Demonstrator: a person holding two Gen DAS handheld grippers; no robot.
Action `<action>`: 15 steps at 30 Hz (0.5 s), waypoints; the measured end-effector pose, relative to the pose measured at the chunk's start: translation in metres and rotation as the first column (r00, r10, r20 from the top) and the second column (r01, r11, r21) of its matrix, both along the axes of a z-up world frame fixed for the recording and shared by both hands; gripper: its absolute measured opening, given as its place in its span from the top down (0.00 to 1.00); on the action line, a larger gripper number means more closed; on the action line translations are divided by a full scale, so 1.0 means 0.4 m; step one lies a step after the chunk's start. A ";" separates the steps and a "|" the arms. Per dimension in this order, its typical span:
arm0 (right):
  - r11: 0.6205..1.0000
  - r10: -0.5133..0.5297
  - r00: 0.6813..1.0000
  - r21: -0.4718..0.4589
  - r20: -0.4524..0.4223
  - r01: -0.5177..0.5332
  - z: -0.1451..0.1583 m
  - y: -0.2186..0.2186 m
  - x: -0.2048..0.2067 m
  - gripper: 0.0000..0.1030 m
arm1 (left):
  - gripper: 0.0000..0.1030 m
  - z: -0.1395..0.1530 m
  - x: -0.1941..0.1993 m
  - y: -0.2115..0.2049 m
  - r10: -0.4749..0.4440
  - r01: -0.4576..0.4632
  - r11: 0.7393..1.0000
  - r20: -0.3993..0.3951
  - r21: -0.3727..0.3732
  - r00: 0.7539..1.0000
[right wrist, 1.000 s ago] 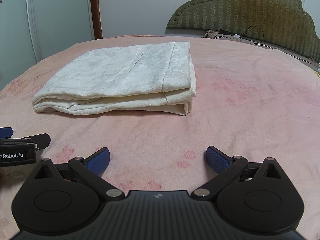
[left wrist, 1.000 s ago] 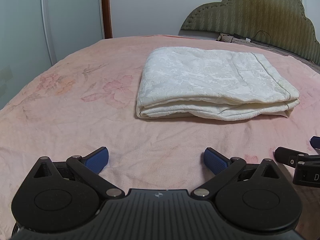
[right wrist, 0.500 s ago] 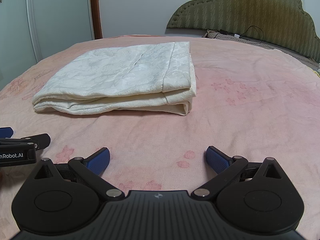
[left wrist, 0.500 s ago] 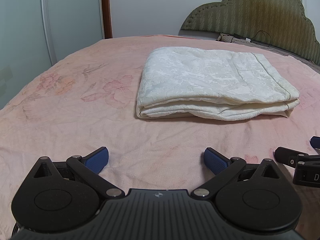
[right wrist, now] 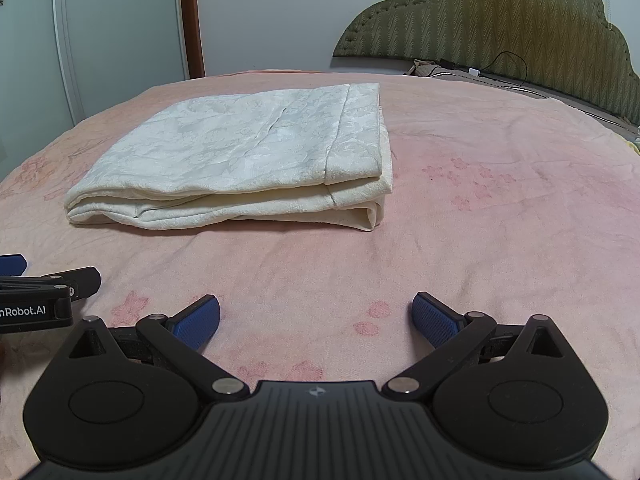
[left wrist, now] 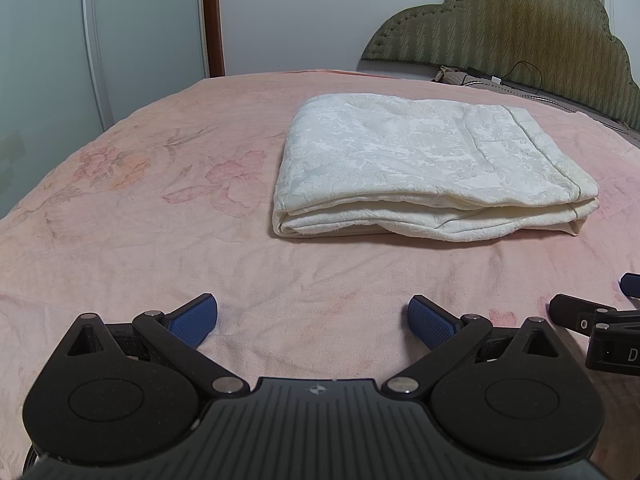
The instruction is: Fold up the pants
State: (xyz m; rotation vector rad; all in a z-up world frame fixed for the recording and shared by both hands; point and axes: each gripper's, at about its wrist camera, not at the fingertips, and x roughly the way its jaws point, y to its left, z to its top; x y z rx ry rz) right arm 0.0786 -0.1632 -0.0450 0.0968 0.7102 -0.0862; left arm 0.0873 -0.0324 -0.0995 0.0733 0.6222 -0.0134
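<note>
The cream-white pants (left wrist: 420, 168) lie folded in a flat rectangular stack on the pink bedspread (left wrist: 160, 220); they also show in the right wrist view (right wrist: 248, 156). My left gripper (left wrist: 313, 314) is open and empty, low over the bed, well short of the stack's near edge. My right gripper (right wrist: 316, 314) is open and empty too, equally short of the stack. Each gripper shows at the edge of the other's view: the right one (left wrist: 592, 320) and the left one (right wrist: 44, 284).
An olive padded headboard (left wrist: 520, 28) stands at the back right with a cable and small items (left wrist: 496, 80) along its base. A pale wardrobe door (left wrist: 100, 40) and a brown door frame (left wrist: 212, 16) are at the back left.
</note>
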 end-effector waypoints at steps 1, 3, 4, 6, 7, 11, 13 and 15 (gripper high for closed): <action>1.000 0.000 1.000 0.000 0.000 0.000 0.000 0.000 0.000 0.00 | 0.00 0.000 0.000 0.000 0.000 0.000 1.000 0.000 0.000 1.000; 1.000 0.000 1.000 0.000 0.000 0.000 0.000 0.000 0.000 0.00 | 0.00 0.000 0.000 0.000 0.000 0.000 1.000 0.000 0.000 1.000; 1.000 0.000 1.000 0.000 0.000 0.000 0.000 0.000 0.000 0.00 | 0.00 0.000 0.000 0.000 0.000 0.000 1.000 0.000 0.000 1.000; 1.000 0.000 1.000 0.000 0.000 0.000 0.000 0.000 0.000 0.00 | 0.00 0.000 0.000 0.000 0.000 0.000 1.000 0.000 0.000 1.000; 1.000 0.000 1.000 0.000 0.000 0.000 0.000 0.000 0.000 0.00 | 0.00 0.000 0.000 0.000 0.000 0.000 1.000 0.000 0.000 1.000; 1.000 -0.010 1.000 -0.001 -0.002 0.010 0.001 0.001 0.002 0.00 | 0.00 0.000 0.000 0.001 0.000 0.000 1.000 0.000 -0.002 1.000; 0.999 -0.042 0.999 0.006 -0.007 0.042 0.004 0.006 0.005 0.00 | 0.00 0.001 0.000 0.001 0.000 0.000 1.000 -0.001 -0.002 1.000; 0.999 -0.044 0.999 0.009 0.002 0.044 0.005 0.022 -0.001 0.00 | 0.00 0.001 -0.001 0.000 0.000 0.000 1.000 -0.001 -0.004 1.000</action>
